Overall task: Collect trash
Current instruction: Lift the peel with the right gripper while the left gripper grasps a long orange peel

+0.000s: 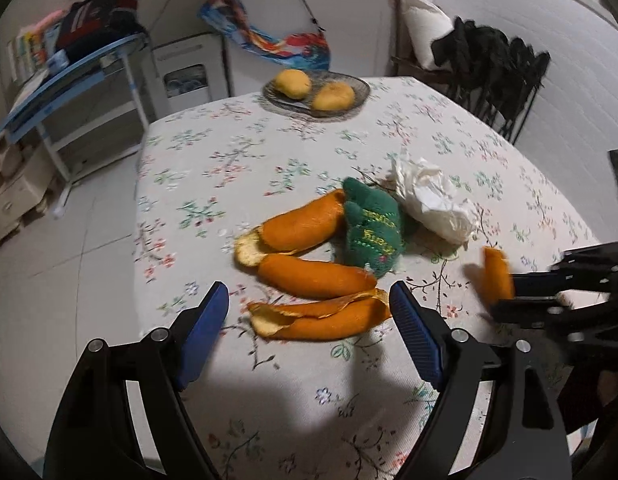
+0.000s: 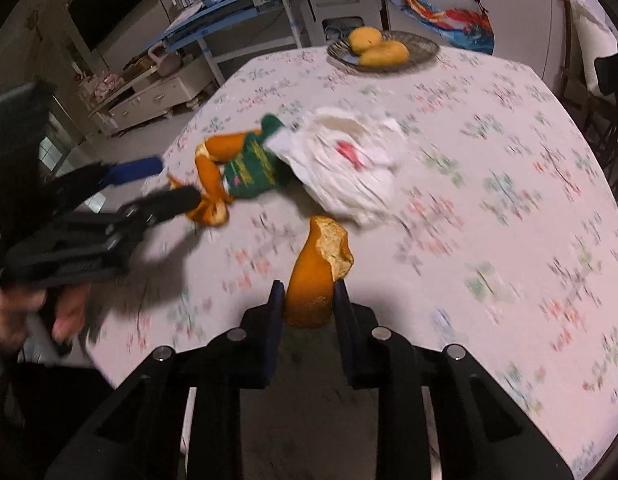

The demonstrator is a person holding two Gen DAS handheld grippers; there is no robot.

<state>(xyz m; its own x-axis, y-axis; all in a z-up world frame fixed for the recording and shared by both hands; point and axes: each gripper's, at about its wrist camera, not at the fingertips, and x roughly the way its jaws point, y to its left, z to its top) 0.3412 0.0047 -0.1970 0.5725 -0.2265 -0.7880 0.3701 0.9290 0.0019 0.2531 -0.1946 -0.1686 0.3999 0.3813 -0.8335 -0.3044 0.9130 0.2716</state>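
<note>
Between right gripper (image 2: 309,300) pads — orange peel piece (image 2: 319,276), clamped; left gripper (image 1: 309,308) wide open, empty.

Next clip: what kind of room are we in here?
Probably a home dining or living room: a table with a flowered tablecloth, a fruit plate on it, and a blue shelf stacked with books and clothes.

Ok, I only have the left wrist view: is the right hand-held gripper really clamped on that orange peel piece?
Observer: Yes. In the right wrist view the right hand-held gripper has a pad pressed on each side of the orange peel piece.
Operator: Anything on the crumpled tissue that I am missing?
Observer: A red mark on its upper face.
Operator: And behind the left hand-held gripper?
Observer: A person's hand, blurred, wrapped round its grip.
</note>
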